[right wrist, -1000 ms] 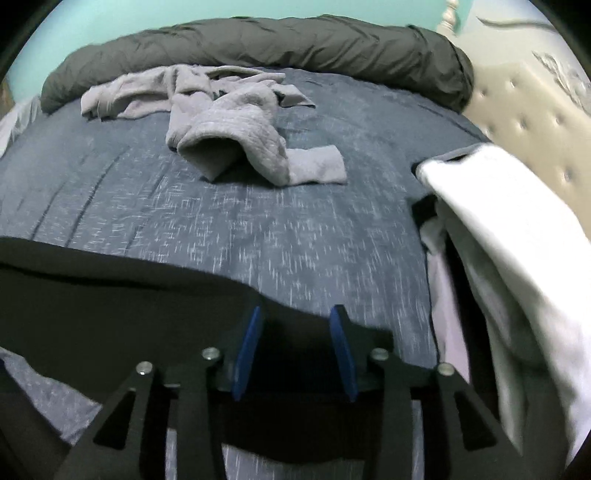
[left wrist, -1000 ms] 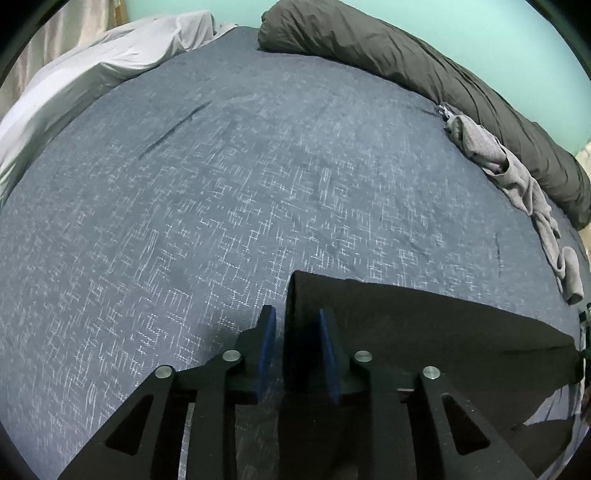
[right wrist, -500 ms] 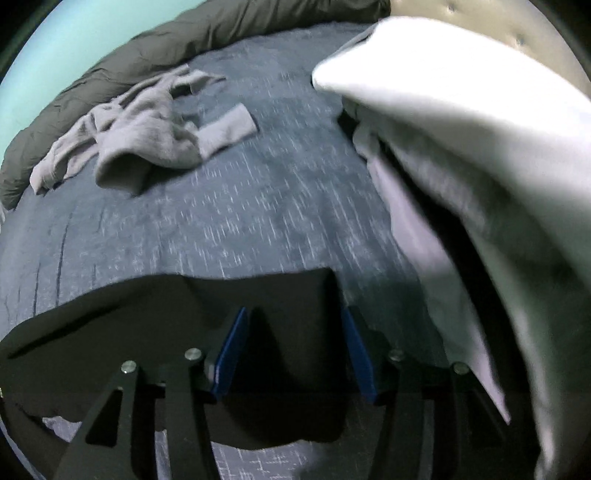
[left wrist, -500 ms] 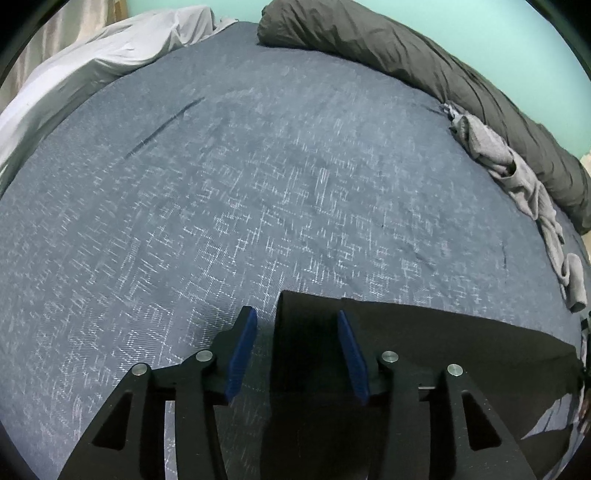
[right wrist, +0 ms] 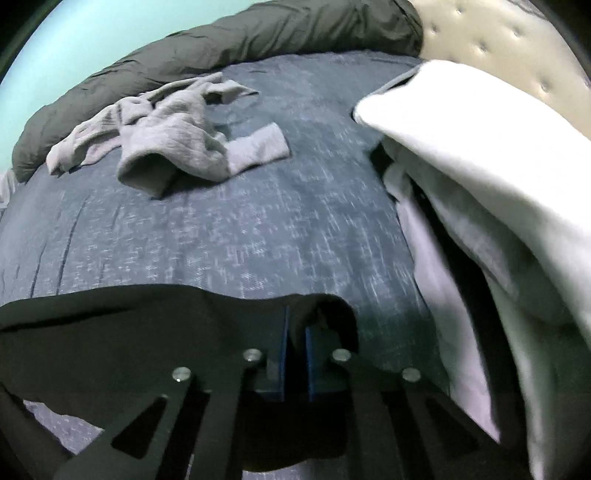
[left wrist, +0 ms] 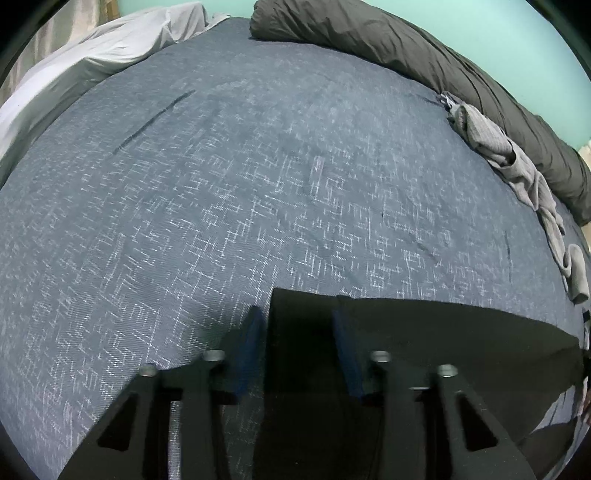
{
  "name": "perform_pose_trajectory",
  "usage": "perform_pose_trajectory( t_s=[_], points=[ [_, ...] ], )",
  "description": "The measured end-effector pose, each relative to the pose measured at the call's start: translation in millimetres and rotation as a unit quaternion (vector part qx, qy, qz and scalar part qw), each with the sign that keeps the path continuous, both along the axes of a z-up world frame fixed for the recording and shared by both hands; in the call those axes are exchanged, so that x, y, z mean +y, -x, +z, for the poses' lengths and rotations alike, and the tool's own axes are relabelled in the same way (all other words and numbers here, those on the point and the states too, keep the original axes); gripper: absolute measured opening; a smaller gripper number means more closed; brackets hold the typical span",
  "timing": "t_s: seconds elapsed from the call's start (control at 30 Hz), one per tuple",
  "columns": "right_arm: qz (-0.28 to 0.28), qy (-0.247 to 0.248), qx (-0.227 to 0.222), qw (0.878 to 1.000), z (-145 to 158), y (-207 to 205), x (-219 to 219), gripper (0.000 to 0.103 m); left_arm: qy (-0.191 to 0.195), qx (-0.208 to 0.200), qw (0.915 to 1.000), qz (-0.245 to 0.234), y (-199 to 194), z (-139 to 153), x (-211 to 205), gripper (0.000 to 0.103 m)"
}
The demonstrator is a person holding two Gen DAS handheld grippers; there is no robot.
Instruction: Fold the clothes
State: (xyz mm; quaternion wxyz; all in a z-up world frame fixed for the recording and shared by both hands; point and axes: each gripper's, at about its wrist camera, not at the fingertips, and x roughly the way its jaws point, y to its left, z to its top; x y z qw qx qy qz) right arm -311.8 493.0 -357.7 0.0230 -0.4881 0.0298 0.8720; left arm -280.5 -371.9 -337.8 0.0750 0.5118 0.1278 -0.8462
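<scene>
A black garment (left wrist: pixel 424 343) lies flat on the blue patterned bedspread (left wrist: pixel 258 184), its left corner between the fingers of my left gripper (left wrist: pixel 297 325), which is open around it. In the right wrist view my right gripper (right wrist: pixel 295 332) is shut on the right corner of the black garment (right wrist: pixel 129 332), which bunches up at the fingertips. A crumpled grey garment (right wrist: pixel 177 136) lies further back on the bed; it also shows at the right edge of the left wrist view (left wrist: pixel 517 166).
A rolled dark grey duvet (right wrist: pixel 221 40) runs along the far edge by the teal wall. White pillows and bedding (right wrist: pixel 498 184) lie at the right by a tufted headboard (right wrist: pixel 498 33). A light grey sheet (left wrist: pixel 85 70) lies at the far left.
My left gripper has opened wider around the garment's corner. My right gripper, open before, has shut on the other corner and swung back towards the left after turning towards the pillows.
</scene>
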Motion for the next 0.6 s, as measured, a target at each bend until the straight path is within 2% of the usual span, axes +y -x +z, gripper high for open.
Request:
perform_pose_trajectory(
  t_s=[0.1, 0.2, 0.37, 0.6],
  points=[
    [0.002, -0.015, 0.024, 1.000, 9.0, 0.7, -2.1, 0.006, 0.015, 0.006, 0.9999, -0.002, -1.0, 2.9, 2.4, 0.012],
    [0.000, -0.033, 0.048, 0.998, 20.1, 2.6, -2.5, 0.006, 0.009, 0.014, 0.9999, -0.002, -1.7, 7.4, 0.4, 0.005],
    [-0.007, -0.081, 0.085, 0.993, 41.2, 9.1, -3.2, 0.005, 0.018, 0.024, 0.9995, 0.002, -4.1, 16.5, -1.6, 0.003],
    [-0.018, -0.117, 0.104, 0.988, 52.1, 25.9, -5.0, 0.005, 0.011, 0.037, 0.9990, 0.023, -2.9, 21.5, -11.1, 0.003]
  ],
)
